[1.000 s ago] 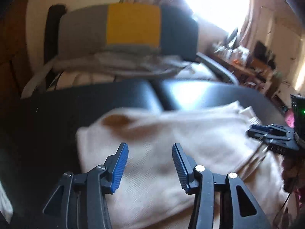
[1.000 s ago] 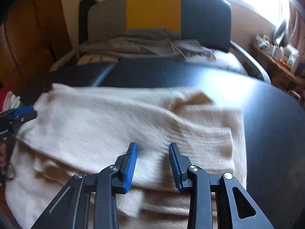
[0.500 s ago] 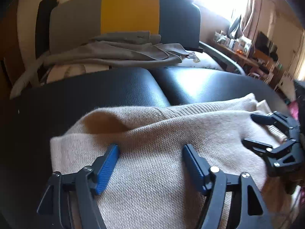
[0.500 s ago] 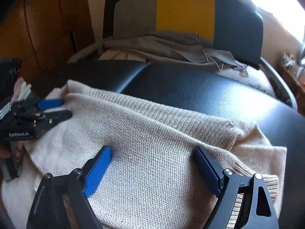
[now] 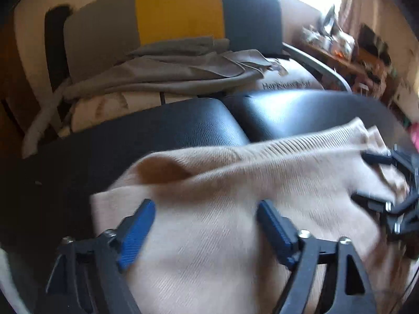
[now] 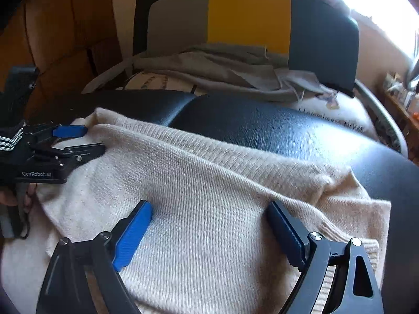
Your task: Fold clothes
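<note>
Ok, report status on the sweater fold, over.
Left gripper open, right gripper open, both over the cream sweater. Sweater folded on black cushion. Nothing obstructing.

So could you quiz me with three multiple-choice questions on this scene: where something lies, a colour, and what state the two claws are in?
1. Where does the cream sweater lie?
A. on the black padded surface
B. on the chair
C. on the floor

2. What colour is the chair's middle panel?
A. red
B. yellow
C. green

3. How do the left gripper and right gripper stand?
A. both shut on the sweater
B. one open, one shut
C. both open

Answers: 1 A, black padding shows around the knit; 2 B, a yellow stripe sits between grey and dark panels; 3 C, both pairs of blue pads stand wide apart above the knit.
</note>
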Demonstrator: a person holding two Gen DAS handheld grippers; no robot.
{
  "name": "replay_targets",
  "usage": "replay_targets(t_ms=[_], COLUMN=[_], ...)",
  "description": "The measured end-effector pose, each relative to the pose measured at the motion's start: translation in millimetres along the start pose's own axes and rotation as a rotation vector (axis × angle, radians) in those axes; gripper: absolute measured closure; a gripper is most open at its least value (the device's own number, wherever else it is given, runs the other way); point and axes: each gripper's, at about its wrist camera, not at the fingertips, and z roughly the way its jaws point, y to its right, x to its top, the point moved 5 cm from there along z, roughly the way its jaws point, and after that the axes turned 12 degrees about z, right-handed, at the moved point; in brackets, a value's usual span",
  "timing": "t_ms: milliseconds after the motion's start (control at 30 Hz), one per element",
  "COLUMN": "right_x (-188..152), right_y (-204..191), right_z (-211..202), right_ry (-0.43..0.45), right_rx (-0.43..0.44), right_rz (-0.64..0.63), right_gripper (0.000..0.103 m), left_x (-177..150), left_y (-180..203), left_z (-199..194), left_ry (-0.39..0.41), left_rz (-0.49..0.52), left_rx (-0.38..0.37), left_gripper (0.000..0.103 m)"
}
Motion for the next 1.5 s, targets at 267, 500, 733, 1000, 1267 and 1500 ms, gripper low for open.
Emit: replay_targets(t_ms=[267, 500, 733, 1000, 1267, 1500], right_x=[-59.9, -137.6, -141.2, -174.8, -254.9, -258.9], right_y=[21.6, 48.8, 50.7, 106.1, 154.2, 99.0], right_z=[-65.6, -103.6, -104.3, -205.4, -239.0, -219.7], right_ry=[-0.063, -0.058, -0.009, 0.012, 0.013, -0.114], right_rx=[-0.056, -0.086, -0.094, 0.161, 0.376, 0.592], right_rz=[-0.053, 0.073, 0.114, 0.371, 0.666, 0.622], right_gripper=[0.012, 0.011, 0.001, 0.002, 0.017, 0.006], left_x=[-97.5, -145.3, -132.8, -200.4, -279.0, -278.7], left_y=[61.7, 66.8, 46.5, 13.7, 24.8, 55.0], left_z=[-68.4, -82.8, -71.2, -146.9, -180.9, -185.8], left_ry=[-0.019, 0.062, -0.013, 0.093, 0.134, 0.161], left_rz=[0.015, -0.028, -0.042, -0.309, -0.424, -0.312], left_rx=[-0.112, -0.103, -0.080, -0.247, -0.299, -0.339], left_gripper=[0.029, 0.022, 0.014, 0.032, 0.030, 0.022])
